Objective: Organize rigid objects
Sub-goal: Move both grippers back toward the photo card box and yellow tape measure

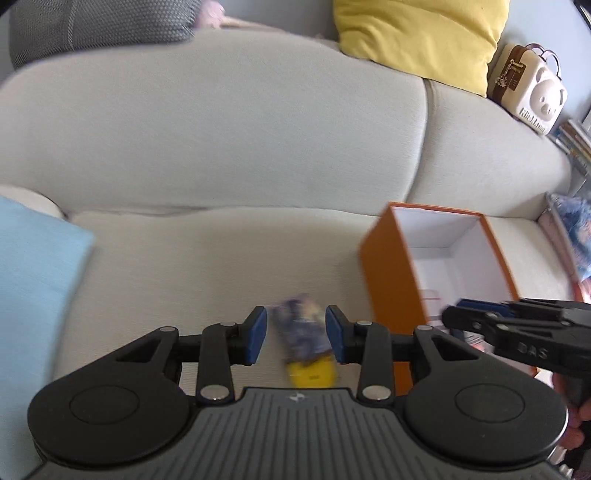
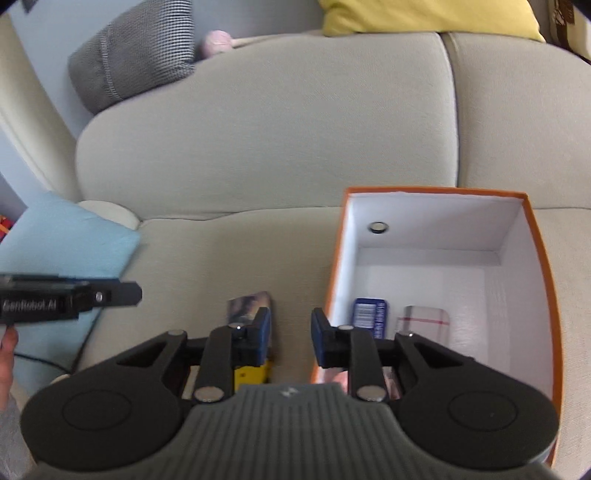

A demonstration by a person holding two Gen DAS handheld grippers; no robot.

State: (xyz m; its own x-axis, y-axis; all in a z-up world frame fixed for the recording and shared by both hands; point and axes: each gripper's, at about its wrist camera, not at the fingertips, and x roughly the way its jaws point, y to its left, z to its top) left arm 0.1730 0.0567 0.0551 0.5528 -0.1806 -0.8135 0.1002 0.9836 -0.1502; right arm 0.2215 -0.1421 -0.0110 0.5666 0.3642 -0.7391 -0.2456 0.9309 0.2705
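Note:
A blurred purple-and-yellow packet point(image 1: 304, 336) lies on the beige sofa seat point(image 1: 207, 254), between the open jaws of my left gripper point(image 1: 295, 334), which hovers over it. In the right wrist view the packet point(image 2: 249, 310) lies just left of my right gripper point(image 2: 290, 334), partly hidden behind its left finger. The right gripper is open and empty, over the left wall of the orange box point(image 2: 537, 236). The box holds a blue tin point(image 2: 369, 317) and a clear case with red lines point(image 2: 423, 319). The box point(image 1: 391, 269) stands right of the left gripper.
A light blue cushion point(image 1: 33, 273) lies at the seat's left. A grey cushion point(image 2: 140, 51) and a yellow cushion point(image 1: 417, 33) rest on the sofa back. A white bear-faced case point(image 1: 528, 88) sits at the far right.

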